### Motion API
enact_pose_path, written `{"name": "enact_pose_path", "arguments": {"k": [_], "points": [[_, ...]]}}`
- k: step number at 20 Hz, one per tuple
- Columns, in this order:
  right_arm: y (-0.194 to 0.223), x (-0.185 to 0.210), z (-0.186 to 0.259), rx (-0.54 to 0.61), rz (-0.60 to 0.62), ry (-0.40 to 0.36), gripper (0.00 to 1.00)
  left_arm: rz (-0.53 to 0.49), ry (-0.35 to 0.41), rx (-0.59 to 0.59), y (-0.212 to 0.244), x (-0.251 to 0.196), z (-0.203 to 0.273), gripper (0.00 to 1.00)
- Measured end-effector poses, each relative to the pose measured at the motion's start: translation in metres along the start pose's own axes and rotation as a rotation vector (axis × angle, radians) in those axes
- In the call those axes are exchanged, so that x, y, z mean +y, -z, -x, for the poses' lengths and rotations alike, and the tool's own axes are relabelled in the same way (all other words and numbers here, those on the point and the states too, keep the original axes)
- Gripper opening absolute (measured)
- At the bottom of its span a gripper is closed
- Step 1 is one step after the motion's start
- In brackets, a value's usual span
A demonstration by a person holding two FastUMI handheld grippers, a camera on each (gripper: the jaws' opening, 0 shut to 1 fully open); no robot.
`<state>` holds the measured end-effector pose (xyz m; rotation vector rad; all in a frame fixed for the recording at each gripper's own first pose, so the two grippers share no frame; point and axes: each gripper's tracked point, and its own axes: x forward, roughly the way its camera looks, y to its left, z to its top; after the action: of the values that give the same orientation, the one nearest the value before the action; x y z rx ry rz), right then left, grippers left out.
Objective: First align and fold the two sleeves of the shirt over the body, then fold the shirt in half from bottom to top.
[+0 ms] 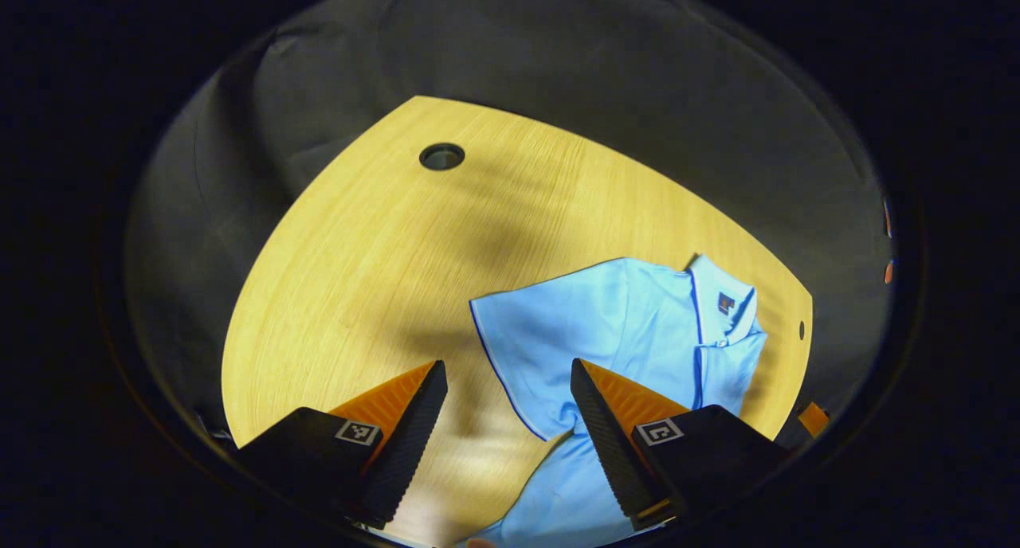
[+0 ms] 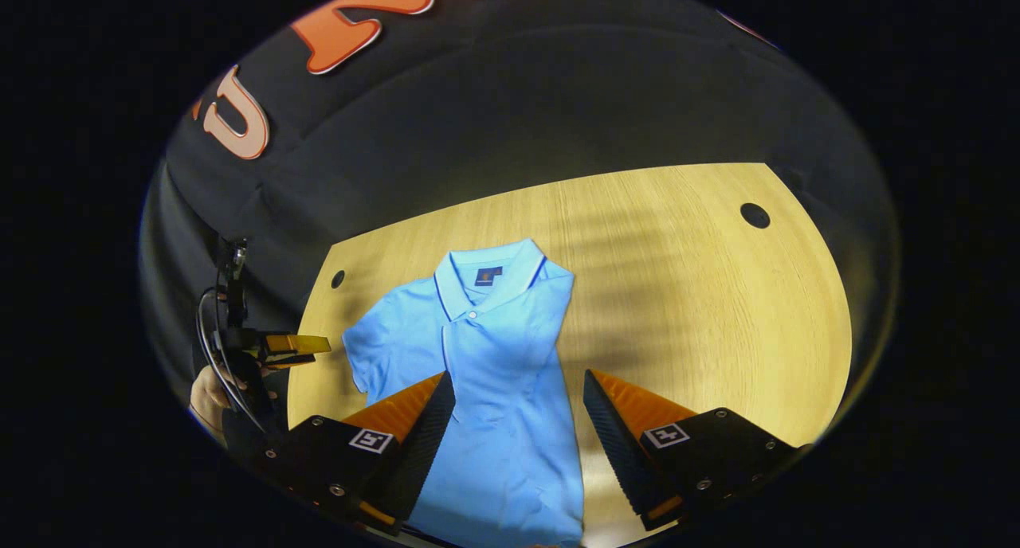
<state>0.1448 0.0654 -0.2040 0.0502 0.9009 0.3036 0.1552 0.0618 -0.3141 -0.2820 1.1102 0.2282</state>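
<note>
In the right gripper view, your shirt (image 2: 494, 373) lay flat on the table (image 2: 701, 293), left of centre in the frame, collar (image 2: 488, 281) toward the upper part and hem running off the bottom edge. The sleeve on the frame's right was already folded over the body, leaving a straight edge there; the sleeve (image 2: 374, 349) on the frame's left lay spread out on the wood. Your right gripper (image 2: 518, 397) hung above the lower body of the shirt with its fingers wide apart, gripping nothing. At the frame's left edge your hand (image 2: 209, 397) held the other gripper off the table's side.

In the left gripper view, your left gripper (image 1: 508, 389) was likewise spread wide and empty, and the shirt (image 1: 621, 333) sat at lower right, its unfolded sleeve (image 1: 526, 349) just past the fingers. A round hole (image 1: 441, 156) showed in the table (image 1: 358, 277) at upper centre.
</note>
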Motion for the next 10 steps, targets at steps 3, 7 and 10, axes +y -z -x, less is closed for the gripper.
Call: {"name": "enact_pose_path", "arguments": {"k": [3, 7, 10], "points": [[0.007, -0.017, -0.004, 0.015, -0.026, 0.013, 0.98, -0.004, -0.049, 0.044, 0.004, 0.005, -0.023, 1.00], [0.017, -0.032, -0.009, 0.042, -0.054, 0.022, 0.98, 0.014, -0.098, 0.078, 0.010, 0.011, -0.042, 1.00], [0.021, -0.038, -0.011, 0.049, -0.062, 0.030, 0.98, 0.021, -0.106, 0.098, 0.012, 0.012, -0.047, 1.00]]}}
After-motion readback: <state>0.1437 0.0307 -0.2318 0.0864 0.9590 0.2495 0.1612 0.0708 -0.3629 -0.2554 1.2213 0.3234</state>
